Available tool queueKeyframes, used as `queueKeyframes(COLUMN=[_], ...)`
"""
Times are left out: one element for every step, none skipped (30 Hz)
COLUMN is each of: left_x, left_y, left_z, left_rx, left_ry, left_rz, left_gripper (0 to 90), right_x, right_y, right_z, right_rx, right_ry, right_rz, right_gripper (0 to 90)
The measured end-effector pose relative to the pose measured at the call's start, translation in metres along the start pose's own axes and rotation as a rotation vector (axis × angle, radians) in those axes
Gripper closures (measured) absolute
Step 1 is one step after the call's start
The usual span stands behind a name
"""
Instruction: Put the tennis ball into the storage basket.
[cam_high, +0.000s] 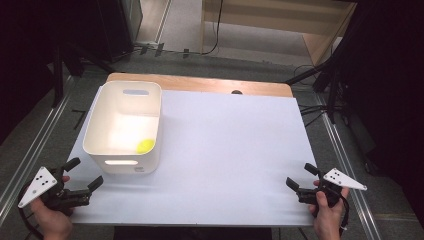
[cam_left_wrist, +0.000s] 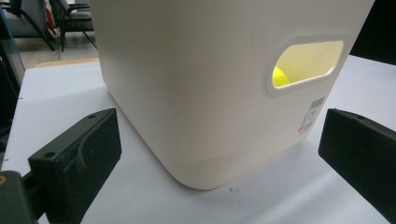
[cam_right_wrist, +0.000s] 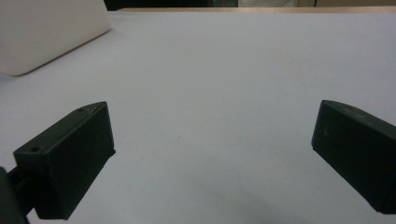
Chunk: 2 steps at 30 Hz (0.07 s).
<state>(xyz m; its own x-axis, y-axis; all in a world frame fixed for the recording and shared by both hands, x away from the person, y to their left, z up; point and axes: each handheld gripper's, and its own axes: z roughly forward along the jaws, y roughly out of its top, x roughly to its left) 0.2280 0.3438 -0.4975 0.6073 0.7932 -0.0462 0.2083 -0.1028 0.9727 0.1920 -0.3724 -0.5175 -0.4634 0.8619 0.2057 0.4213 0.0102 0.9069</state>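
At the table's near corners, left gripper (cam_high: 84, 175) and right gripper (cam_high: 301, 176), jaws spread, empty; yellow ball (cam_high: 145, 145) inside white bin (cam_high: 98, 131).

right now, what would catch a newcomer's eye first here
The white bin at the left of the white table stands out first, with a bright yellow ball glowing inside at its near right corner. Next come the left gripper and right gripper, both open at the near corners, holding nothing.
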Motion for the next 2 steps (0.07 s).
queueKeyframes(left_x=[0.0000,-0.0001], left_y=[0.0000,0.0000], left_z=[0.0001,0.0003], left_rx=[0.001,0.001], left_ry=[0.000,0.001], left_rz=[0.001,-0.001], left_gripper=[0.0,0.0], right_x=[0.0002,0.0005], right_y=[-0.0002,-0.0003], right_z=[0.0005,0.0011], right_rx=[0.001,0.001], right_ry=[-0.001,0.001], right_rz=[0.003,0.007], right_gripper=[0.0,0.0])
